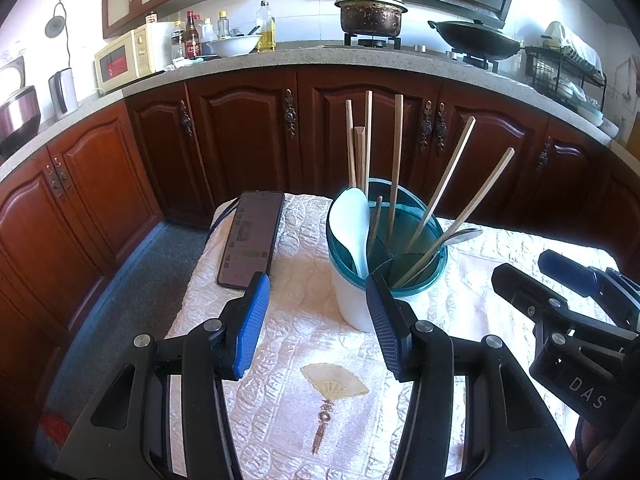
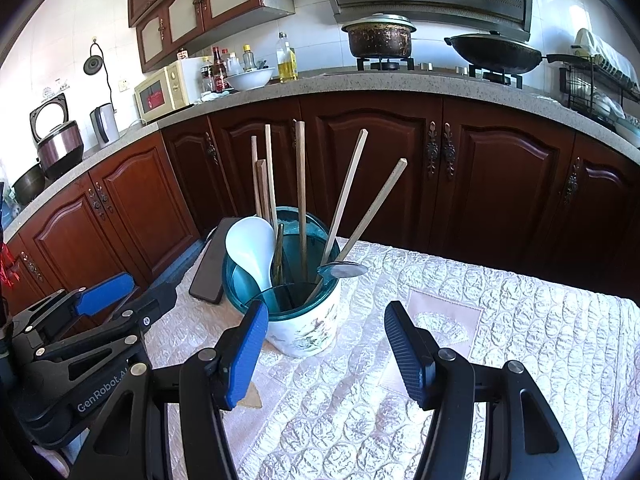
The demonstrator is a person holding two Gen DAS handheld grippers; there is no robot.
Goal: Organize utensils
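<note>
Both hand-held grippers, left (image 1: 316, 304) and right (image 2: 326, 332), parked wide open and empty before the utensil holder (image 2: 304, 320), chopsticks (image 2: 301, 184) already upright inside.

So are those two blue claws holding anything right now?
No. The left gripper and the right gripper both stand open and empty, short of the utensil holder; its chopsticks and spoons are untouched.

Wooden chopsticks (image 1: 397, 160) & glossy white plastic spoon (image 1: 352, 220) in holder (image 2: 304, 320) w/ translucent teal rim, on crinkly quilted tablecloth (image 2: 520, 340).
</note>
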